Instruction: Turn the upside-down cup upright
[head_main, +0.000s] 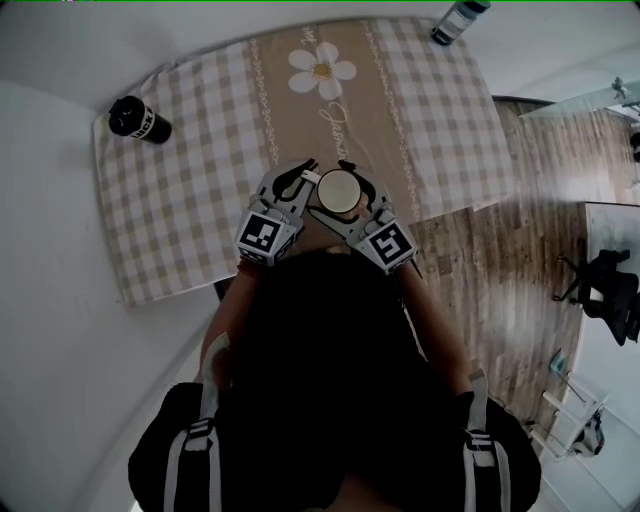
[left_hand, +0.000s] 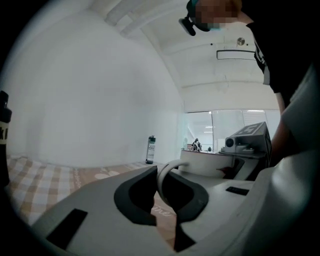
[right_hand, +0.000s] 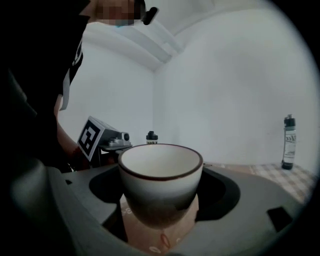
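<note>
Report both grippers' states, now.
Left gripper: shut on the cup, pinching its handle.
Right gripper: open, jaws apart around the cup's body, not clearly pressing it.

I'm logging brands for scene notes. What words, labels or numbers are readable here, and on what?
Nothing reads for certain.
White print on the black bottle: too blurred.
Label on the far bottle: too small.
Cursive word under the daisy on the tablecloth: not legible.
The marker cubes: square patterns, no letters.
The cup: no print visible.
</note>
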